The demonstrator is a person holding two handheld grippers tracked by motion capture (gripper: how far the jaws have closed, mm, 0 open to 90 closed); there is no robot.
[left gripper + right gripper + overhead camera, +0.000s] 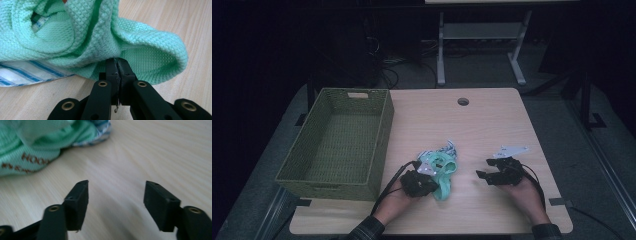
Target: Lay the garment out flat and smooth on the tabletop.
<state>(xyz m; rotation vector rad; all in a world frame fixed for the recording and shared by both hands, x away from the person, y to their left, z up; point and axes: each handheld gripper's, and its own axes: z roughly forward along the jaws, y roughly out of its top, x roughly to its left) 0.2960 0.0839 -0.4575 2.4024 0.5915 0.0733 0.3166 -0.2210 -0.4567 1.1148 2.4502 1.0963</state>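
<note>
Left gripper view: the left gripper (pixel 118 65) pinches a fold of mint-green knitted cloth (pixel 105 37), jaws pressed together on it, with a blue-striped cloth (pixel 27 72) beneath. The bundle lies on the wooden table (pixel 492 125), right of a green woven basket (pixel 384 135). The right gripper (pixel 116 192) is apart from the cloth, its jaws parted with nothing between them.

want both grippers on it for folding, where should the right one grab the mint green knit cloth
Grip the raised looped fold of the mint green knit cloth at its right edge, coming in low from the right: it stands off the table, and the left hand-held gripper already pinches the near edge.
</note>
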